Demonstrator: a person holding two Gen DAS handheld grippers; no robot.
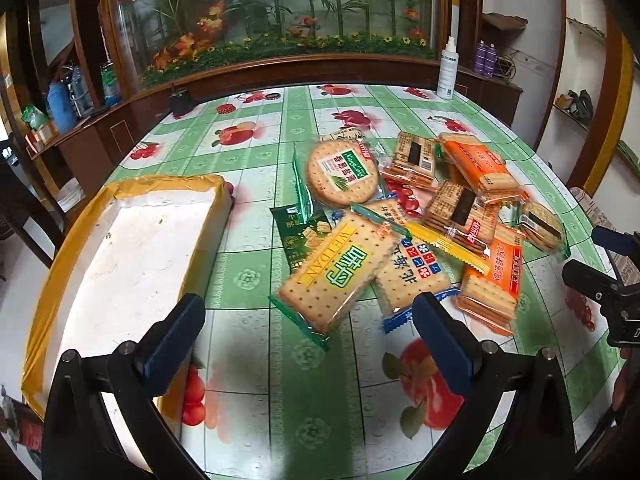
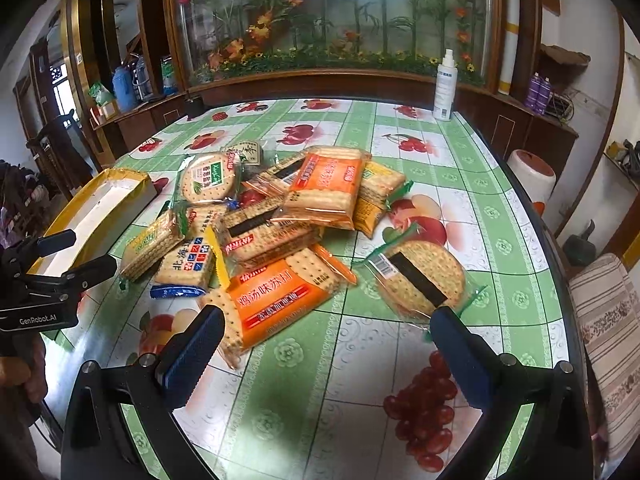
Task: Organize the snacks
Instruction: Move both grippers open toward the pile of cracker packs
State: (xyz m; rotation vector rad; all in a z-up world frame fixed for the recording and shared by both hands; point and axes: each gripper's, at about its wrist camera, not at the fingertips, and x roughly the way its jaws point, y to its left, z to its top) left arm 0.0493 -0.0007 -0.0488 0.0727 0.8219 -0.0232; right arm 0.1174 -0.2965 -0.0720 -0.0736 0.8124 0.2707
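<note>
At the far left of the table [image 1: 256, 360], with its green-checked, fruit-printed oilcloth, you have the shallow white foam tray edged in yellow tape [image 1: 132, 256], lying flat and holding nothing. Your left tongs [image 1: 308, 314] hang just above the cloth beside the tray's near corner, jaws spread wide and released, nothing between them; their blue pads [image 1: 172, 334] frame the nearest snacks. Just ahead of them lies the rectangular green-lettered cracker packet marked WEIDAN [image 1: 336, 272], resting partly on a dark green packet [image 1: 298, 236] and overlapping the square blue-trimmed cracker packet [image 1: 414, 274]. Behind these, the round cracker packet with a green-and-white label [image 1: 342, 172] leans on the heap. Further right you see two clear packets of sandwich crackers with dark barcode strips, one farther back [image 1: 414, 160] and one nearer [image 1: 460, 214], an orange-wrapped cracker packet [image 1: 482, 168] at the back, and the big orange packet with white lettering [image 2: 276, 300] lying nearest your right tongs [image 2: 324, 336]. Those tongs are also released, jaws wide apart, hovering over the cloth with the orange packet's corner beside the left pad and a round clear-wrapped cracker packet with a dark strip [image 2: 420, 276] just off the right pad. At the table's far right edge stands a tall white spray bottle [image 2: 445, 86].
</note>
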